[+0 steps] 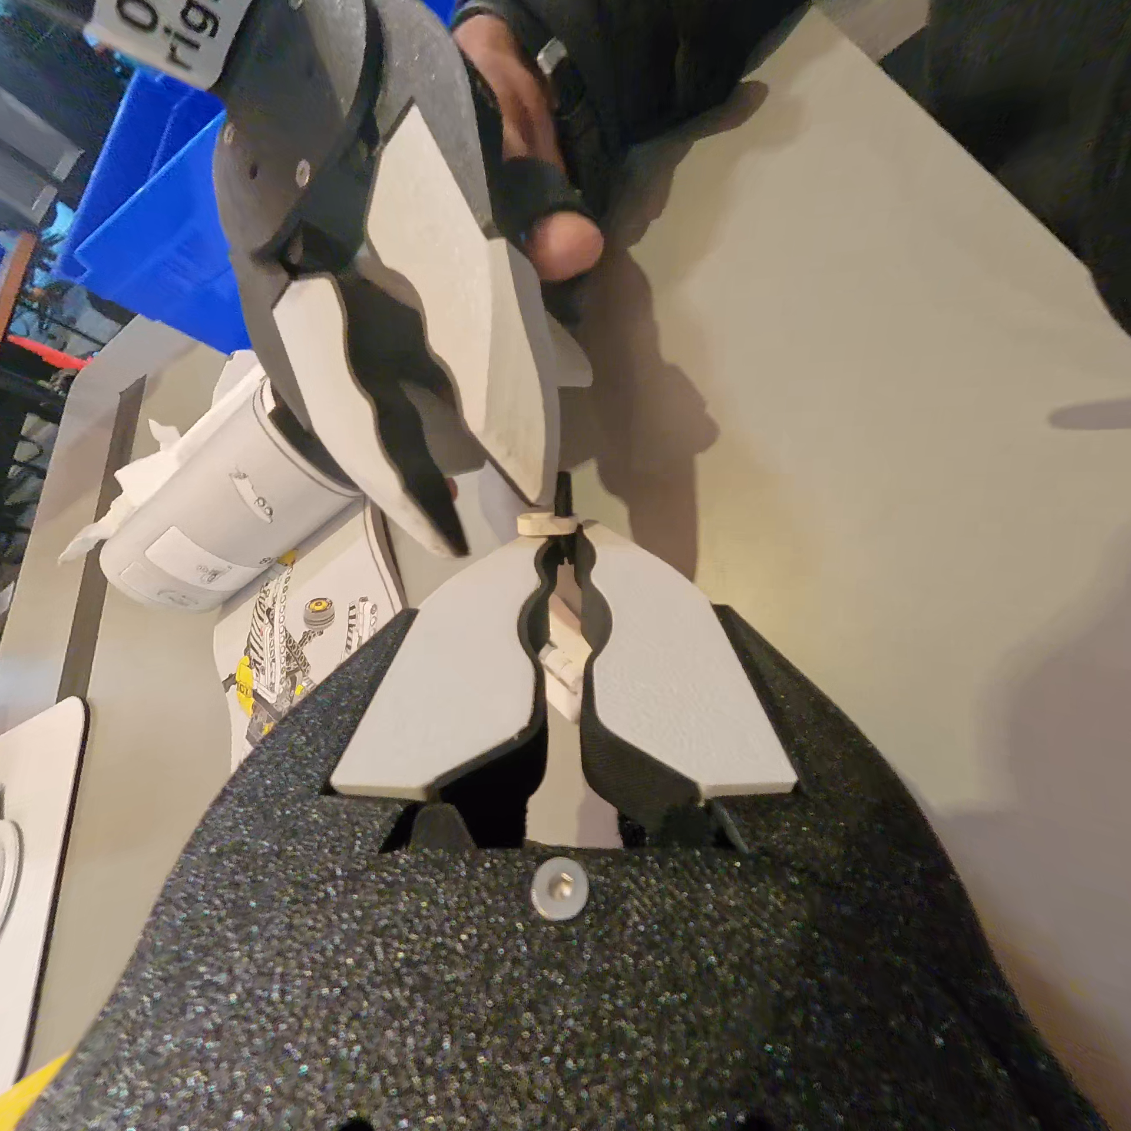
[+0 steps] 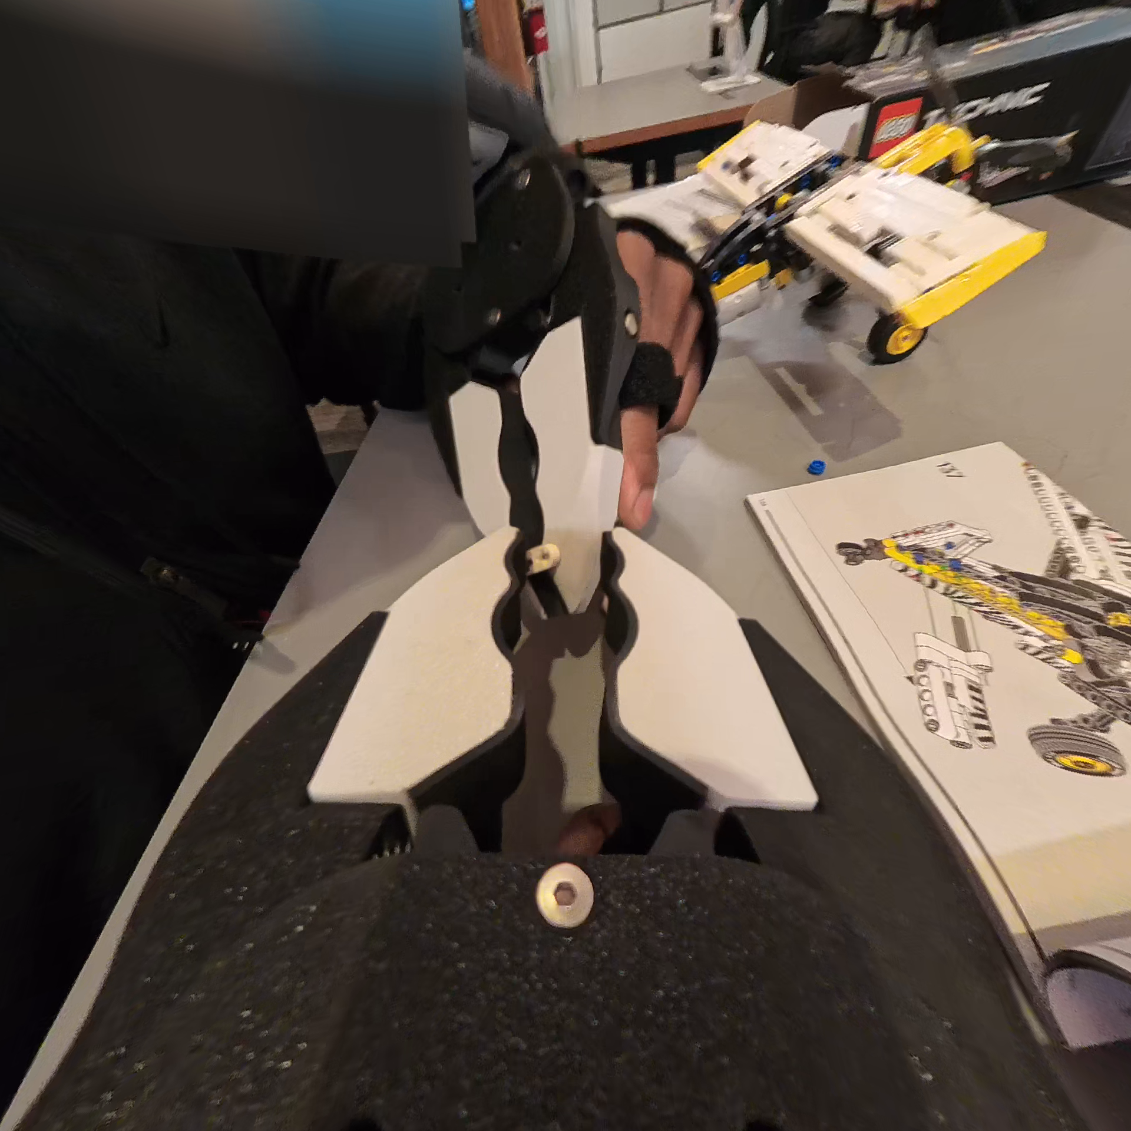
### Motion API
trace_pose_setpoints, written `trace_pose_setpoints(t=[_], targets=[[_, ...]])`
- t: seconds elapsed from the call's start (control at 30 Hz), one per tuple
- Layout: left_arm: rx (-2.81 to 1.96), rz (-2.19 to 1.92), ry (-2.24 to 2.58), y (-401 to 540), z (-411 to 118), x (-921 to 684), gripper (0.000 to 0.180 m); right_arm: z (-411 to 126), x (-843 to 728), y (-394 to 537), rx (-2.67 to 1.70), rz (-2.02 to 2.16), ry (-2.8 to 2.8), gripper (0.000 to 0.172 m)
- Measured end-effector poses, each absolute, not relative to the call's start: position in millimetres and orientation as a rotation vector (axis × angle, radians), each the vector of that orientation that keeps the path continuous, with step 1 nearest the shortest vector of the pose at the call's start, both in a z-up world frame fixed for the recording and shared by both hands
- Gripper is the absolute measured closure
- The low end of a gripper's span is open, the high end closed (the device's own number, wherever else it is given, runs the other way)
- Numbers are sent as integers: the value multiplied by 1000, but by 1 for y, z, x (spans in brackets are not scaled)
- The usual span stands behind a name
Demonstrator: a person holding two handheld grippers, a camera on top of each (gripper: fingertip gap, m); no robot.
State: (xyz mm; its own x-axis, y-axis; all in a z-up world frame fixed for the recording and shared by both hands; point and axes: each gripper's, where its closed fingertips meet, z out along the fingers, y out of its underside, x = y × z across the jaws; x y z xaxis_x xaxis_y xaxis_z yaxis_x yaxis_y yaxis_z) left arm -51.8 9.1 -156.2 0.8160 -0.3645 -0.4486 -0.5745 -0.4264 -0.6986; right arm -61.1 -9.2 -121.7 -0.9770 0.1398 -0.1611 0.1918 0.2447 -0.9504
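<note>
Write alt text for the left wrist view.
The left gripper pinches a thin black axle threaded through a small beige piece above a pale table. The right gripper hangs open just above it, beside an instruction booklet.

A thin black axle [image 1: 563, 511] carrying a small beige plastic connector [image 1: 546, 525] is being pinched by the left tongs [image 1: 562, 544]; the right tongs [image 1: 489, 526] are being held spread just beside it, over the pale table [image 1: 887, 428].

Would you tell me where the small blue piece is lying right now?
In the right wrist view, the small blue piece lies alone on the grey table, between the open booklet and the model.
</note>
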Motion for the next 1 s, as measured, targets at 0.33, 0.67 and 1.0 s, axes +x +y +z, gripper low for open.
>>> trace_pose_setpoints(t=[0.33, 0.67, 1.0], targets=[[-2001, 416, 230, 22, -139, -93, 175, -92, -99, 9, 730, -2150, 2246, 142], [-1906, 355, 67, 23, -128, -97, 175, -88, -93, 12, 651, -2212, 2122, 172], [-1787, 94, -91, 39, -114, -79, 175, -83, -96, 3, 715, -2288, 2028, 172]])
